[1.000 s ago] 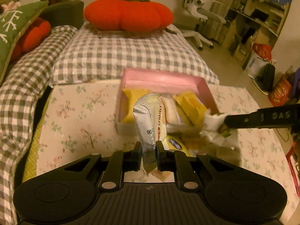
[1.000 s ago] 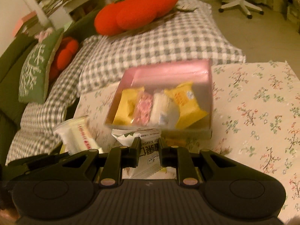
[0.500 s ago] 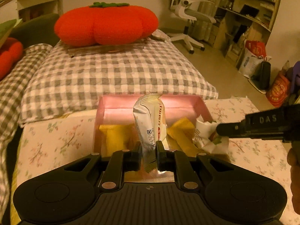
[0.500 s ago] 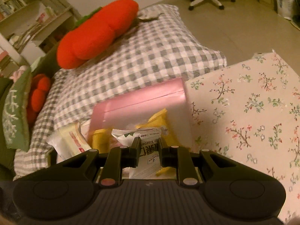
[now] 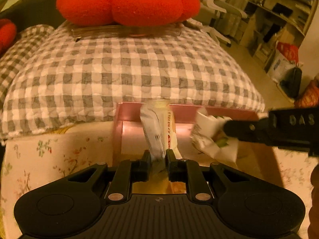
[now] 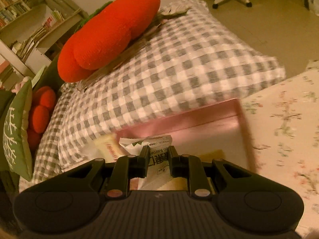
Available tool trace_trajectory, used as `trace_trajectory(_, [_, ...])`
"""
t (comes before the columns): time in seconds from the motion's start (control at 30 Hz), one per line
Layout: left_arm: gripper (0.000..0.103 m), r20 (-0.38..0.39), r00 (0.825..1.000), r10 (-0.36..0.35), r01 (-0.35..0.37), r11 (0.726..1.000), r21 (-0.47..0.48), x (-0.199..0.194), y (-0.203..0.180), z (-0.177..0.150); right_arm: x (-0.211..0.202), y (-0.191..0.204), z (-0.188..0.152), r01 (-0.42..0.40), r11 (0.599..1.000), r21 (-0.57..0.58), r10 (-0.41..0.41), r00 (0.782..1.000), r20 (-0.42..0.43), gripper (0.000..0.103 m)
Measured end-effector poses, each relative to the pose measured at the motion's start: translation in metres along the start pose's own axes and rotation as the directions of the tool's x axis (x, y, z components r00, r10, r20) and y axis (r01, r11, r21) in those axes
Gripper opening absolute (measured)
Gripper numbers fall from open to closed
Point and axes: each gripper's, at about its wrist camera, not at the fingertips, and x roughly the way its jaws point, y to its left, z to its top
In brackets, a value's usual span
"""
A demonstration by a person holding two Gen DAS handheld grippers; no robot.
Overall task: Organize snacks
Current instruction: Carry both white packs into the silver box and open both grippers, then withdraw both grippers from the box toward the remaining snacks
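Note:
My left gripper (image 5: 158, 155) is shut on a white snack bar packet (image 5: 159, 127) with red lettering and holds it upright over the pink box (image 5: 127, 111). My right gripper (image 6: 158, 151) is shut on a white snack packet (image 6: 157, 155) with green and black print, also over the pink box (image 6: 199, 119). In the left wrist view the right gripper (image 5: 227, 127) comes in from the right with its packet (image 5: 211, 135). In the right wrist view the left gripper's packet (image 6: 107, 145) shows at the left. Yellow packets lie in the box, mostly hidden behind the grippers.
The box sits on a floral tablecloth (image 5: 49, 155), which also shows in the right wrist view (image 6: 283, 123). Behind it is a grey checked cushion (image 5: 129, 67) with an orange pumpkin pillow (image 5: 127, 2). A green pillow (image 6: 14, 131) lies at the left.
Both grippers have moved forward and down over the pink box with their packets. The box's contents have dropped out of view under the grippers.

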Motion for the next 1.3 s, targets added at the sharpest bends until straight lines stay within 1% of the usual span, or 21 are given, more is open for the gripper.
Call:
trace_trajectory(0.07, [0.020, -0.012, 1.000, 0.011, -0.011, 1.000, 0.000, 0.005, 0.001, 0.000, 0.009, 0.003, -0.001, 0.003, 1.000, -0.007, -0.003, 1.000, 0.004, 0.018])
trace_trajectory(0.13, [0.023, -0.013, 1.000, -0.004, 0.004, 1.000, 0.005, 0.005, 0.001, 0.000, 0.017, 0.001, -0.004, -0.025, 0.999, 0.024, 0.026, 1.000, -0.010, 0.018])
trace_trajectory(0.17, [0.029, -0.013, 1.000, -0.005, 0.005, 1.000, 0.006, 0.004, 0.000, 0.000, 0.019, -0.001, -0.006, -0.033, 0.999, 0.039, 0.033, 0.999, -0.013, 0.019])
trace_trajectory(0.2, [0.032, -0.011, 1.000, -0.006, 0.006, 1.000, 0.002, 0.002, 0.001, 0.001, 0.019, -0.002, -0.008, -0.043, 0.998, 0.047, 0.043, 0.999, -0.008, 0.020])
trace_trajectory(0.27, [0.044, 0.004, 1.000, -0.025, 0.025, 1.000, -0.015, -0.007, 0.007, 0.003, 0.014, -0.004, -0.008, -0.061, 0.996, 0.064, 0.061, 0.998, 0.002, 0.023])
trace_trajectory(0.3, [0.049, 0.010, 1.000, -0.026, 0.026, 0.999, -0.025, -0.013, 0.010, 0.003, 0.008, -0.007, -0.008, -0.073, 0.994, 0.079, 0.073, 0.997, 0.012, 0.024])
trace_trajectory(0.33, [0.056, 0.016, 1.000, -0.019, 0.020, 0.999, -0.032, -0.017, 0.013, 0.004, 0.004, -0.009, -0.006, -0.078, 0.993, 0.093, 0.077, 0.997, 0.020, 0.026])
trace_trajectory(0.37, [0.057, 0.024, 1.000, -0.008, 0.009, 0.999, -0.038, -0.024, 0.016, 0.003, -0.003, -0.010, -0.004, -0.082, 0.992, 0.101, 0.079, 0.996, 0.028, 0.031])
trace_trajectory(0.4, [0.057, 0.027, 1.000, 0.003, -0.002, 0.999, -0.040, -0.030, 0.018, 0.003, -0.011, -0.012, -0.003, -0.079, 0.992, 0.098, 0.077, 0.997, 0.030, 0.033])
trace_trajectory(0.57, [0.057, 0.042, 0.998, 0.053, -0.052, 0.999, -0.011, -0.073, 0.021, -0.002, -0.046, -0.007, -0.004, -0.019, 0.998, 0.052, 0.017, 0.999, 0.028, 0.033])
trace_trajectory(0.63, [0.057, 0.048, 0.997, 0.060, -0.061, 0.998, 0.007, -0.091, 0.018, -0.006, -0.062, -0.004, -0.007, -0.009, 0.999, 0.048, 0.007, 1.000, 0.028, 0.036])
trace_trajectory(0.7, [0.057, 0.039, 0.996, 0.079, -0.080, 0.996, 0.033, -0.105, 0.011, -0.010, -0.072, 0.004, -0.014, -0.005, 1.000, 0.030, 0.004, 1.000, 0.019, 0.040])
trace_trajectory(0.73, [0.057, 0.039, 0.996, 0.083, -0.085, 0.995, 0.047, -0.111, 0.007, -0.013, -0.078, 0.009, -0.018, 0.001, 1.000, 0.015, -0.001, 1.000, 0.010, 0.041])
trace_trajectory(0.83, [0.057, 0.040, 0.998, 0.050, -0.052, 0.997, 0.060, -0.133, -0.005, -0.024, -0.093, 0.022, -0.033, 0.012, 0.999, -0.045, -0.013, 1.000, -0.025, 0.041])
trace_trajectory(0.93, [0.057, 0.043, 0.999, 0.003, -0.006, 0.997, 0.073, -0.152, -0.019, -0.041, -0.112, 0.024, -0.047, 0.033, 0.996, -0.078, -0.037, 0.998, -0.050, 0.049])
trace_trajectory(0.97, [0.057, 0.038, 0.999, -0.002, -0.001, 0.997, 0.077, -0.155, -0.023, -0.045, -0.117, 0.023, -0.051, 0.040, 0.996, -0.076, -0.044, 0.997, -0.062, 0.052])
trace_trajectory(1.13, [0.057, 0.004, 1.000, -0.020, 0.019, 0.998, 0.058, -0.167, -0.033, -0.066, -0.142, 0.004, -0.065, 0.041, 0.999, -0.017, -0.042, 0.994, -0.102, 0.057])
trace_trajectory(1.2, [0.057, -0.006, 1.000, -0.019, 0.020, 0.998, 0.057, -0.169, -0.037, -0.072, -0.150, -0.004, -0.070, 0.040, 0.999, 0.010, -0.039, 0.994, -0.104, 0.065])
trace_trajectory(1.3, [0.062, -0.014, 1.000, -0.020, 0.021, 0.998, 0.058, -0.171, -0.041, -0.085, -0.156, -0.014, -0.080, 0.052, 0.998, 0.035, -0.047, 0.992, -0.113, 0.070])
